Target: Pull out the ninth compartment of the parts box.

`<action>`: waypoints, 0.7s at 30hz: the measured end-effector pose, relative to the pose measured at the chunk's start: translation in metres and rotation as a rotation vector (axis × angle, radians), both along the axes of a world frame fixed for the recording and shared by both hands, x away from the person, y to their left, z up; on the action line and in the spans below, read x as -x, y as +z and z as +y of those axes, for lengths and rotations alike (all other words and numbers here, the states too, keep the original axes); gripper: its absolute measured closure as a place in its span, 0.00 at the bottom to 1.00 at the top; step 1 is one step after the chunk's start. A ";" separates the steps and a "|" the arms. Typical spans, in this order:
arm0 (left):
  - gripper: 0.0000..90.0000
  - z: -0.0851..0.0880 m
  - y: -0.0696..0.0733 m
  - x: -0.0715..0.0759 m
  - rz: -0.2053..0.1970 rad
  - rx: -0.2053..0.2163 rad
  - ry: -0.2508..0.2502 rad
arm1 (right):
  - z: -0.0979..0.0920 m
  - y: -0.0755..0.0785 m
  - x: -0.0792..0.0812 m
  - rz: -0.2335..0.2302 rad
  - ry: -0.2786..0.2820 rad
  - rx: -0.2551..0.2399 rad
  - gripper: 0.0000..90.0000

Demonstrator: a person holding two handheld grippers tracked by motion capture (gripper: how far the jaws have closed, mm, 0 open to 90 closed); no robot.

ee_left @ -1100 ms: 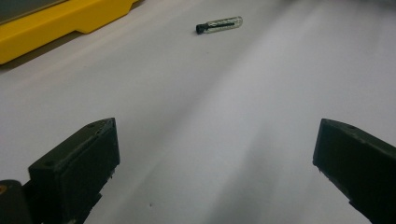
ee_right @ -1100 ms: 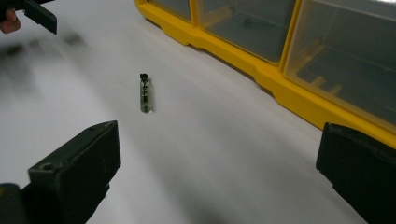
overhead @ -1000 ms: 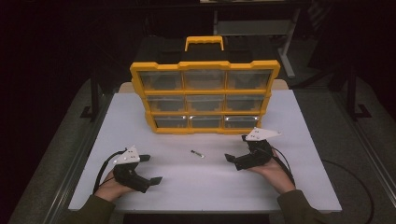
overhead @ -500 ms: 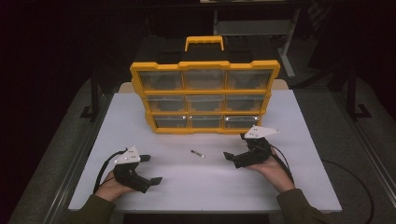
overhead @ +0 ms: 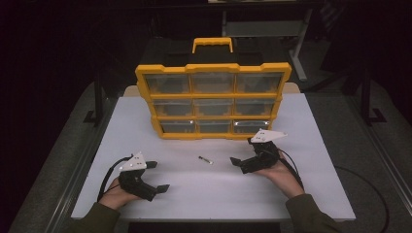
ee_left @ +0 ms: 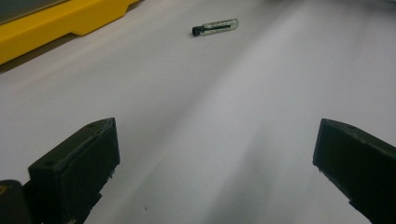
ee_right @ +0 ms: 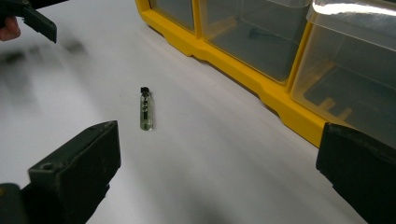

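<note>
Worktop, seen from the high view, is carrying a yellow organiser standing upright with clear drawers, and a small glass vial is lying on the bare white surface in front of it, between the two hands. The left tool is resting near the front edge, jaws spread wide and empty. The right tool is sitting just to the right of the vial, jaws also wide and holding nothing. From above, the vial's long axis is running diagonally.

Looking along the left tool, the vial is lying well ahead, black cap pointing left toward the organiser's yellow base.

Looking along the right tool, the vial is lying near and left of centre, its long axis running almost straight away from the camera, its black cap at the far end. The organiser's drawers are standing to the right.

Judging from this, picking up the vial looks like the step in hand, and the right tool seems better placed. It should be closing across the vial's narrow width at mid-length, jaws low to the surface, gently, since a round glass body is likely to be rolling away.
</note>
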State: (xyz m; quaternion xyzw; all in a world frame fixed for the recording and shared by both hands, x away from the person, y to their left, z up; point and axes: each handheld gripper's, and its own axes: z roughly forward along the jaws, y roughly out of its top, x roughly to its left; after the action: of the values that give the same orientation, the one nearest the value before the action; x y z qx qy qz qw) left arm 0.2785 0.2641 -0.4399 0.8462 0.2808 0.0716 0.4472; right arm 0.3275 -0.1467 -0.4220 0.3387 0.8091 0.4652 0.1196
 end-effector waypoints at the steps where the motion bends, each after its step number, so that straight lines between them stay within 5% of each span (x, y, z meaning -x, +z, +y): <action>1: 0.00 0.000 0.000 0.000 0.000 0.000 0.000 | 0.000 0.000 0.000 0.003 0.000 0.000 0.00; 21: 0.00 0.000 0.000 -0.001 -0.009 -0.010 -0.022 | 0.008 -0.002 -0.006 0.039 0.004 0.000 0.00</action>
State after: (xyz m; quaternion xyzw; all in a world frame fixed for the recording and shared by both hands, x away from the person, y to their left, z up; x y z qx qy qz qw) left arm 0.2791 0.2645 -0.4395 0.8512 0.2690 0.0719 0.4448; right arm 0.3338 -0.1386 -0.4237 0.3459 0.8120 0.4586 0.1030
